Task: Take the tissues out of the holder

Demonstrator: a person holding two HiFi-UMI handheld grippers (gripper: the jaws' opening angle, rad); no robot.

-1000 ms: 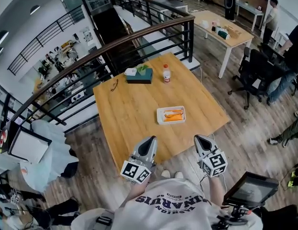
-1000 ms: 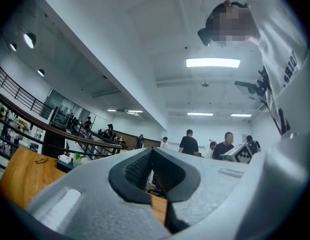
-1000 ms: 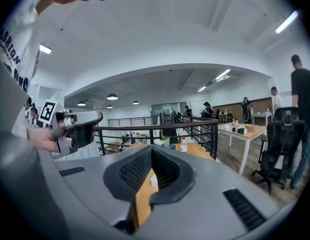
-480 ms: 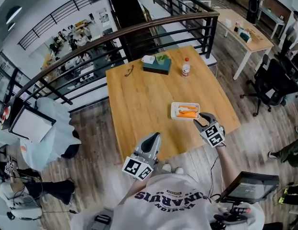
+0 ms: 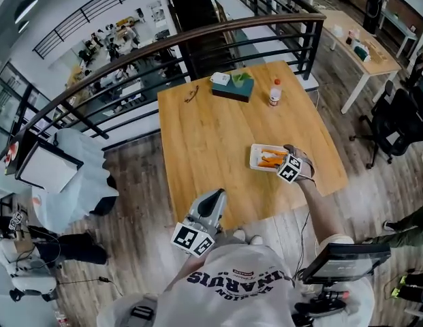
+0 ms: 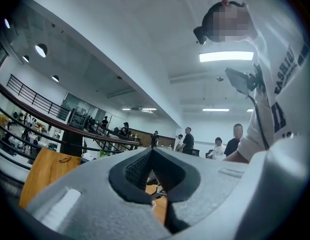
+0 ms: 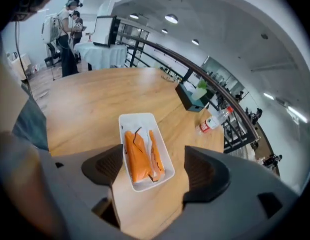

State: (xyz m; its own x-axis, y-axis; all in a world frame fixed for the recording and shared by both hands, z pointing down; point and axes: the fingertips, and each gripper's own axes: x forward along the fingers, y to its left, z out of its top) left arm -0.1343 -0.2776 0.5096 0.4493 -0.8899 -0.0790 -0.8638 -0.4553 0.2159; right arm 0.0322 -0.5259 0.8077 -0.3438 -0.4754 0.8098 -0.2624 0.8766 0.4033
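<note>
**Right gripper reaches the tissue holder**

The orange tissues (image 7: 139, 156) lie in the white holder (image 7: 137, 121) near the right edge of the wooden table (image 5: 204, 148). A second ago the right gripper (image 7: 154, 169) hung by the person's body. It is now at the holder, jaws opening and wide apart. The holder's near end sits between them, untouched. The left gripper (image 6: 152, 156) stays back at the table's near edge, jaws together and empty.
</note>
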